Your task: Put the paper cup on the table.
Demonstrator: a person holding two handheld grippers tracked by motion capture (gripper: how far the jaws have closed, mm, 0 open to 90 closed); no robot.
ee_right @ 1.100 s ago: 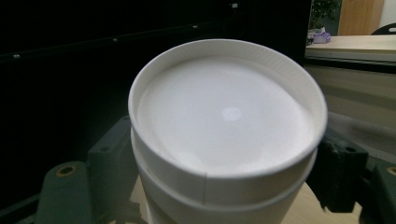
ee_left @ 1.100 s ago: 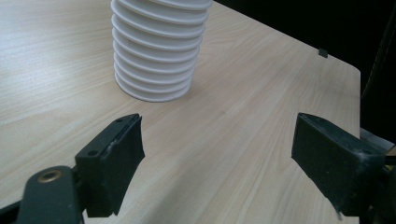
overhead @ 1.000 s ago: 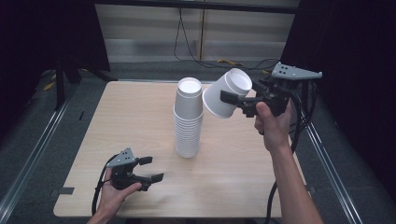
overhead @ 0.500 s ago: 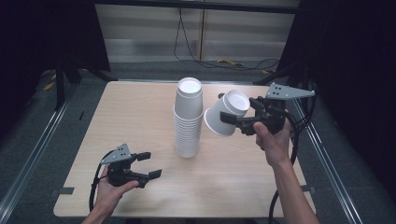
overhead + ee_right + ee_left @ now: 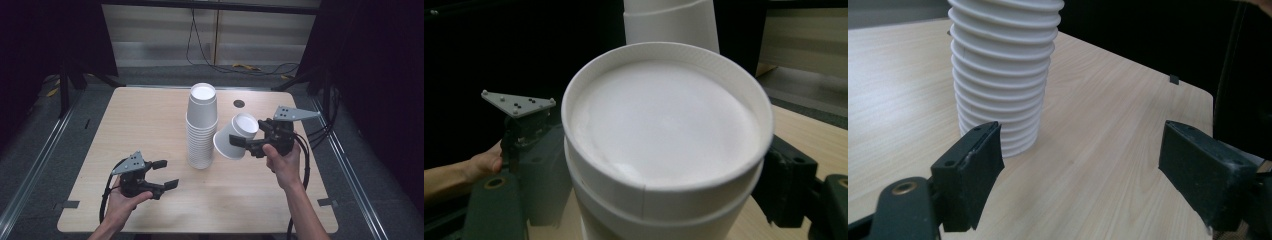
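Right gripper (image 5: 239, 142) lowered its unmarked cup (image 5: 235, 135).

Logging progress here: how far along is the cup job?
Done: the table bears just the stack so far. In hand: the right gripper holds one tilted cup in the air beside it. Remaining: probably setting that cup down, then working through the stack.
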